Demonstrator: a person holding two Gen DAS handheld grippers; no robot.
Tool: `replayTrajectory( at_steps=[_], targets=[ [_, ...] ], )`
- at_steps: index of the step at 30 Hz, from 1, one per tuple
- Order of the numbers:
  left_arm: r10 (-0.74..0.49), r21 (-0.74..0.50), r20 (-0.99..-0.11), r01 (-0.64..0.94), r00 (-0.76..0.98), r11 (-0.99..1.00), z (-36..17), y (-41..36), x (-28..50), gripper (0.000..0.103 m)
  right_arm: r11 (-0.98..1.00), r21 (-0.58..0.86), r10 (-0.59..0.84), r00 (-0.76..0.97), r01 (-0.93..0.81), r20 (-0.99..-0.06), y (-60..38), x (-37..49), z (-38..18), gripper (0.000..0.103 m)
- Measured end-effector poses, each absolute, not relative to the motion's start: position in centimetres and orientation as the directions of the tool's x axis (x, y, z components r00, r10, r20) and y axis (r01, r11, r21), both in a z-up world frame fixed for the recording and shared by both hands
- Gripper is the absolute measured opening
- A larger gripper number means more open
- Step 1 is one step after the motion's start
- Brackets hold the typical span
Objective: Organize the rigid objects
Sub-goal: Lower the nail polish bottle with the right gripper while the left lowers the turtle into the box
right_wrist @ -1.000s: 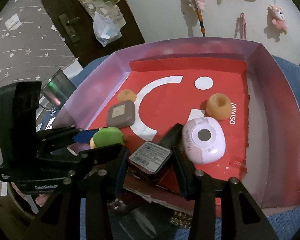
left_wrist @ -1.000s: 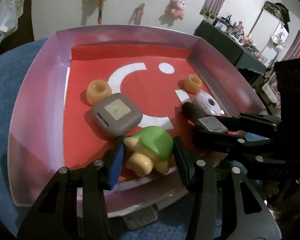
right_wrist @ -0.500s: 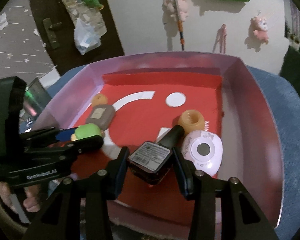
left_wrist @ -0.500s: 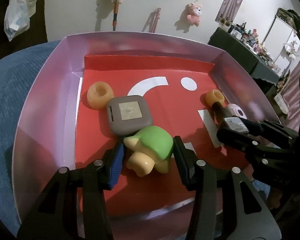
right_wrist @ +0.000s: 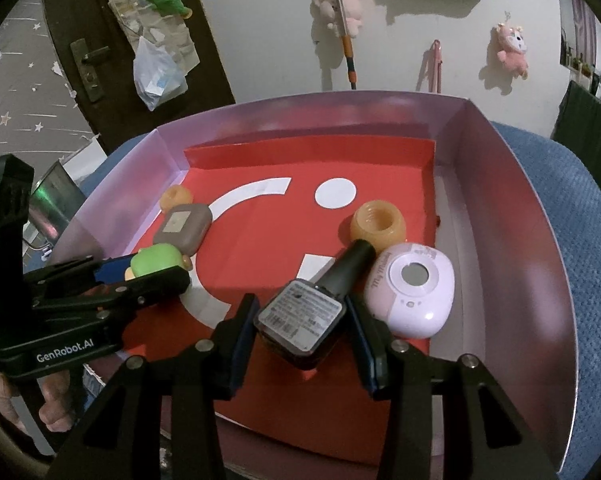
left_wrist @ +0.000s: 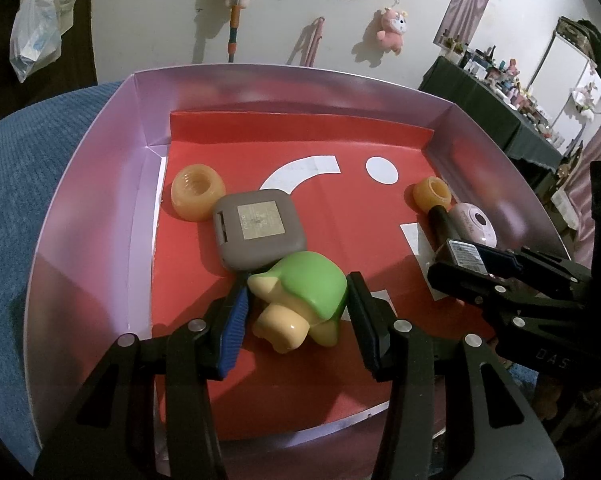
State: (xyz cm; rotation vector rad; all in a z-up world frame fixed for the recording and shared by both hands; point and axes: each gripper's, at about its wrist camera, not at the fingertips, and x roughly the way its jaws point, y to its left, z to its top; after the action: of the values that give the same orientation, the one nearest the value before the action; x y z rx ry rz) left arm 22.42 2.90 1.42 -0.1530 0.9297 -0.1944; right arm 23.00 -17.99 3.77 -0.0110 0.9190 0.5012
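Note:
A purple-walled box (left_wrist: 100, 208) with a red floor holds the objects. My left gripper (left_wrist: 298, 296) is shut on a green and yellow toy figure (left_wrist: 312, 284), low over the red floor and right up against a grey square case (left_wrist: 260, 232). My right gripper (right_wrist: 300, 316) is shut on a dark nail polish bottle (right_wrist: 304, 312). The bottle's black cap points at an orange ring (right_wrist: 378, 228) and lies beside a pink oval device (right_wrist: 412, 288). A second orange ring (left_wrist: 196, 196) sits behind the grey case near the left wall.
The box rests on a blue textured cloth (right_wrist: 572, 208). A white wall with hanging plush toys (left_wrist: 392, 28) is behind it. A dark door with a plastic bag (right_wrist: 156, 72) is at the left, a cluttered dark table (left_wrist: 500, 92) at the right. A hand (right_wrist: 52, 408) holds the left gripper.
Both grippers came forward over the near rim into the box with their objects. The green toy now sits against the grey case, and the bottle's cap has reached the orange ring.

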Motion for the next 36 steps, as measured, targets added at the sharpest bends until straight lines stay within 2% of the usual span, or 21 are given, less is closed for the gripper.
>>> replayTrajectory(
  at_steps=[23,36],
  targets=[
    [-0.230,-0.213,-0.780,0.100,0.582,0.972,1.4,2.9,22.5,0.046,0.885,0.204,0.412,0.499,-0.419,-0.762,-18.0,23.0,3.8,0.047],
    [-0.189,-0.166,-0.776,0.094,0.601,0.982,1.9,2.4,21.8,0.047,0.874,0.226,0.440,0.504,-0.430,-0.743,-18.3,22.0,4.5,0.049]
  ],
)
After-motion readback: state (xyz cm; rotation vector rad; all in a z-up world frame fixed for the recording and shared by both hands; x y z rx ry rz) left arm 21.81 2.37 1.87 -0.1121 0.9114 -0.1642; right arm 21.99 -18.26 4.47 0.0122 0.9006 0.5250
